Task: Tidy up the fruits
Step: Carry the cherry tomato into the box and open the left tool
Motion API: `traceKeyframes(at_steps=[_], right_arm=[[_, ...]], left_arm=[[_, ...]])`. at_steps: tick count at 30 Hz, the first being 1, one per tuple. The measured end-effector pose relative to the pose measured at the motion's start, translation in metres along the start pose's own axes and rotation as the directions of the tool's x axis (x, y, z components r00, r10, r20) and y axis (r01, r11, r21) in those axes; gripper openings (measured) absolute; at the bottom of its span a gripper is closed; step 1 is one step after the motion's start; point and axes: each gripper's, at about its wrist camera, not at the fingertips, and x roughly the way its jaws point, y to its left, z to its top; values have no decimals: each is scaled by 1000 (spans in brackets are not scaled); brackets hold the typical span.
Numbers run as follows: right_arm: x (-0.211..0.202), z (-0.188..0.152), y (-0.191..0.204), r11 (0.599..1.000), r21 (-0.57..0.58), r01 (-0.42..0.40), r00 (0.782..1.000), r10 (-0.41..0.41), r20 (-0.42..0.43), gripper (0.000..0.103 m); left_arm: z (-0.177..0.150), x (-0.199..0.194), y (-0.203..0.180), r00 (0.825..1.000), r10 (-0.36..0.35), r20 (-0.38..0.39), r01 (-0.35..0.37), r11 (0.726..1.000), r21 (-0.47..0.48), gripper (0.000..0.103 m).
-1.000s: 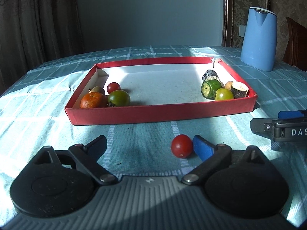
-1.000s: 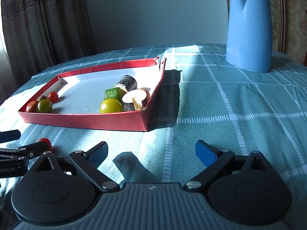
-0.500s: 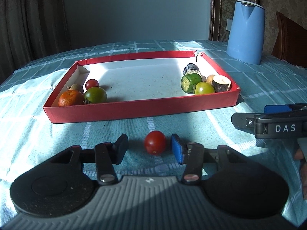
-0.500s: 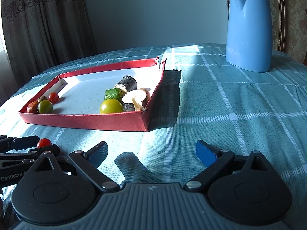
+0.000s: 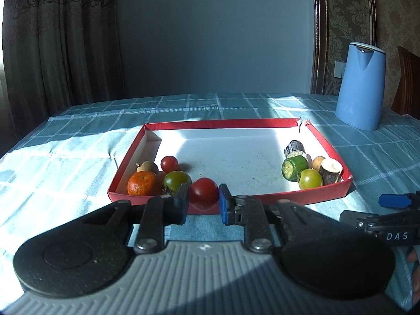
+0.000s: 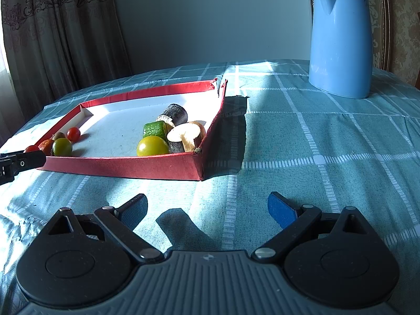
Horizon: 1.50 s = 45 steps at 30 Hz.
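Sunlit checked tablecloth (image 6: 302,141); left tongs (image 5: 203,201) grip red tomato (image 5: 204,193); right tongs (image 6: 207,207) wide.

The tray (image 5: 283,201) sits on the tablecloth (image 5: 65,162) — the kettle (image 5: 359,86) stands behind it, to the right. Tomatoes (image 5: 169,164) and a tangerine (image 5: 141,183) lie in its left end — cut vegetable pieces (image 5: 295,167) in its right.

light: hard sun from 9 o'clock, tablecloth (image 5: 65,157) glaring | shadow: red tray (image 6: 126,166) wall casts dark patch toward 3 o'clock; back wall dim | focus: sharp centre | distortion: fisheye bending at edges, corners vignetted
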Motion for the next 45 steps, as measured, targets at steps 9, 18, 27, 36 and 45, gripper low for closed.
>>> traceKeyframes(at_steps=[9,18,27,36,45], right_arm=[[0,0,1,1000,-5,2,1000,-2,-2,99],[1,0,1,1000,-5,0,1000,0,-3,99],[1,0,2,1000,-7,1,1000,-1,-3,99],[2,0,2,1000,-7,0,1000,0,-1,100],[-14,-2,11,998,-10,61,995,-60,82,100]], left_arm=[[31,50,-11,996,87,-21,-87,996,-7,21],[23,80,-36,993,88,-75,-86,996,21,22],[12,90,-23,989,90,-116,-89,996,12,24],[4,77,-24,991,62,-120,-61,998,15,61],[-2,3,-32,979,174,103,-181,982,58,103]])
